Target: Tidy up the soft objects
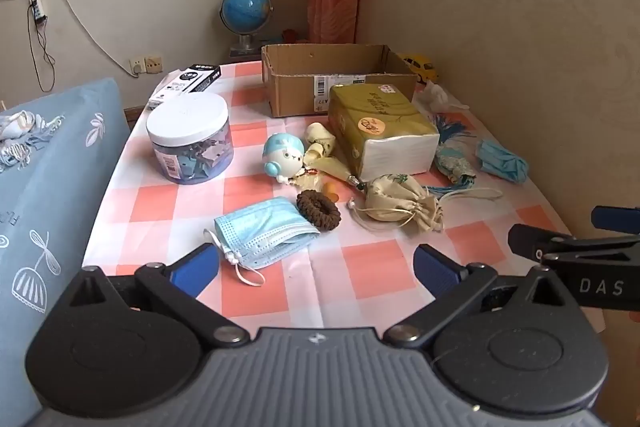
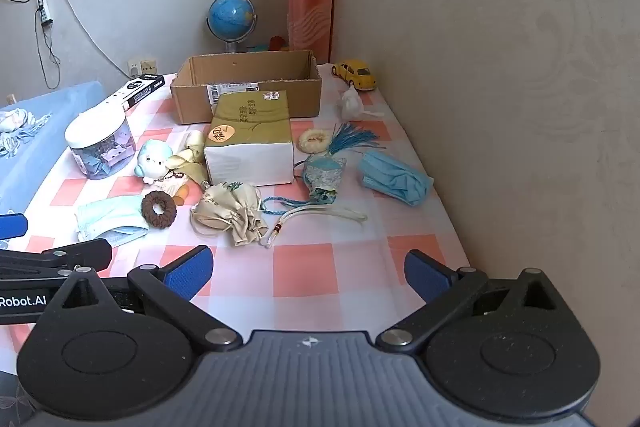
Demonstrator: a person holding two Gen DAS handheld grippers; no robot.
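my jaws on both grippers stand wide apart and empty, the folded blue mask (image 1: 266, 233) lying on the bench (image 1: 360, 267) just ahead of my left gripper (image 1: 316, 265).

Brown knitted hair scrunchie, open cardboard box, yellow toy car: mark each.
Brown knitted hair scrunchie (image 2: 159, 209), right wrist view, ring's left side.
Open cardboard box (image 2: 188, 103), right wrist view, front wall.
Yellow toy car (image 2: 356, 75), right wrist view, body side.

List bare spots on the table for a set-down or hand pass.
Free: the near strip of checked cloth in front of both open grippers, left gripper and right gripper; the cardboard box looks empty. Crowded: the middle, around the tissue pack, beige pouch and brown scrunchie.
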